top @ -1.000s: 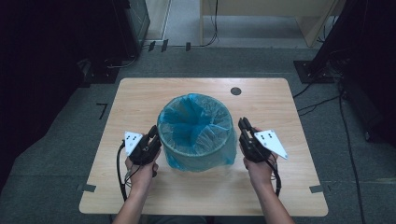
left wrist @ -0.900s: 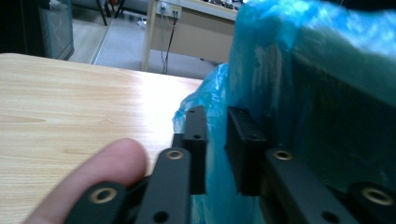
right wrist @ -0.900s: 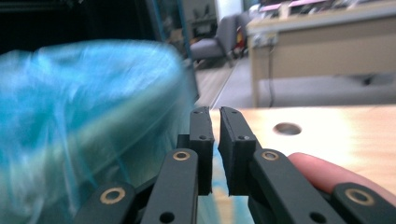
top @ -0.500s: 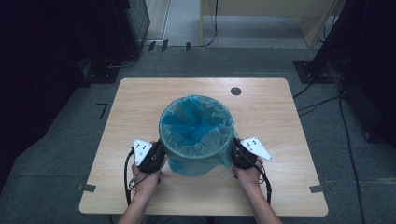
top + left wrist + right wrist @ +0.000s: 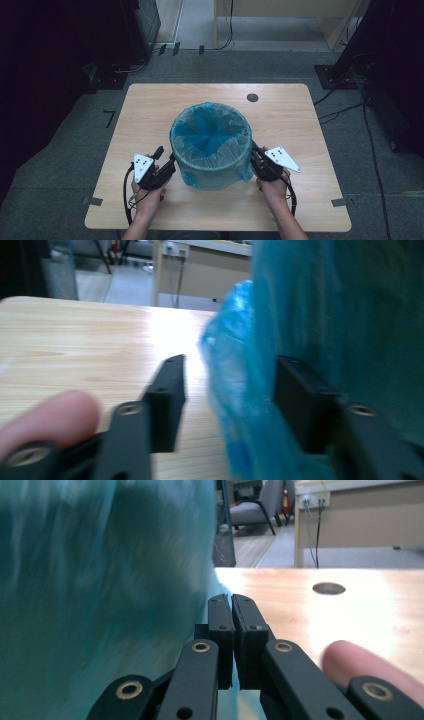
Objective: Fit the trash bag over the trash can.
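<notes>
While jaws part, left hand-held gripper (image 5: 167,167) straddles bag (image 5: 240,405) | right hand-held gripper (image 5: 231,605) closed

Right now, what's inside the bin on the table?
A crinkled blue plastic liner bag lines the round bin and folds over its rim, hanging down the outside. No rubbish shows in the part of the bag that is visible. The bin's own walls and floor are covered by the plastic.

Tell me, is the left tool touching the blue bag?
Touching. In the left gripper view, the blue bag hangs between the left tool's just-opened jaws, against the right one.
</notes>
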A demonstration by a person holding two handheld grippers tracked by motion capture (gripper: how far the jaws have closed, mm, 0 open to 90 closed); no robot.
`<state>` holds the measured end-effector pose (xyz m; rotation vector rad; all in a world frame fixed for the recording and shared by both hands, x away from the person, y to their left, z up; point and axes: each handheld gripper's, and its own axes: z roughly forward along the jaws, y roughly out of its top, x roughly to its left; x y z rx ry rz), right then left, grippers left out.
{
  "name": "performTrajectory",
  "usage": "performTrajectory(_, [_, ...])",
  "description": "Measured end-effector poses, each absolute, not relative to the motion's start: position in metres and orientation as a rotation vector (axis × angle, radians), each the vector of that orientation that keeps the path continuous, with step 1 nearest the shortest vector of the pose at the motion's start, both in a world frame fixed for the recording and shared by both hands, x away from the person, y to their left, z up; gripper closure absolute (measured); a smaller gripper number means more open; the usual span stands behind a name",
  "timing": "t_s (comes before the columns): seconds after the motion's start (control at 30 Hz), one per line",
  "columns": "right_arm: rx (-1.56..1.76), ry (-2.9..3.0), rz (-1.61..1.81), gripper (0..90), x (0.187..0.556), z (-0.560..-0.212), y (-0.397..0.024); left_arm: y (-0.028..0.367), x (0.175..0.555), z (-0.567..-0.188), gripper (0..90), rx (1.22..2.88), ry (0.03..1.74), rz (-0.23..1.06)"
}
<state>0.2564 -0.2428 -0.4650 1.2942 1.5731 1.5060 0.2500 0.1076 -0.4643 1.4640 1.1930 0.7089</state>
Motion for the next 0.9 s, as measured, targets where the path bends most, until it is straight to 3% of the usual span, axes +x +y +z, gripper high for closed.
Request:
performTrajectory(0.1, [1.247, 1.573, 1.525, 87.8, 0.258, -0.457, -0.255, 0.117, 0.25, -0.466, 23.1, 1.519, 1.235, 0.738])
performTrajectory(0.43, [0.971, 1.618, 1.576, 90.0, 0.261, -0.424, -0.28, 0.152, 0.249, -0.486, 0.2, 1.729, 1.404, 0.702])
performTrajectory(0.9, [0.547, 1.838, 1.56, 90.0, 0.268, -0.365, -0.266, 0.175, 0.251, -0.507, 0.0, 1.912, 1.502, 0.693])
